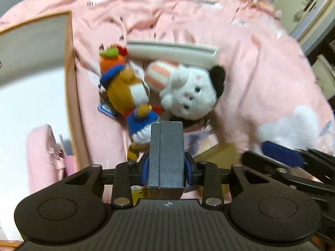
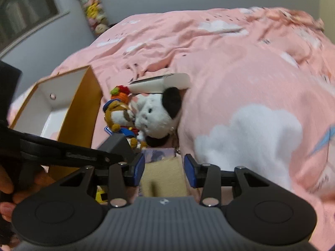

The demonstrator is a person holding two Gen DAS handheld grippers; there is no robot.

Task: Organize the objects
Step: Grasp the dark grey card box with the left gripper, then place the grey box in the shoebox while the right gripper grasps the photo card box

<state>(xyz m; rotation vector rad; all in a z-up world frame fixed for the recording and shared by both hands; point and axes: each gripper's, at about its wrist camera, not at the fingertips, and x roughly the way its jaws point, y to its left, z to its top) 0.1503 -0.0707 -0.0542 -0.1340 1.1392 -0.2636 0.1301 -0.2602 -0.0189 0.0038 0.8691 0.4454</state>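
My left gripper (image 1: 166, 167) is shut on a dark grey rectangular box (image 1: 167, 150), its blue pads pressing both sides. Just beyond it on the pink bed lie a brown plush in blue clothes with a carrot (image 1: 125, 90), a white cat plush with black ears (image 1: 188, 96) and a long white box (image 1: 171, 52). In the right wrist view, my right gripper (image 2: 164, 169) has a flat tan box (image 2: 163, 177) between its blue pads, touching both. The same plush pair (image 2: 150, 117) lies ahead, with the grey box (image 2: 117, 144) at the left.
An open cardboard box (image 1: 70, 83) with a white inside stands on the left, also seen at its orange wall (image 2: 77, 121). A rumpled pink quilt (image 2: 251, 83) rises on the right. A person's hand (image 2: 8, 186) holds the left gripper. A shelf of plush toys (image 2: 94, 10) stands by the far wall.
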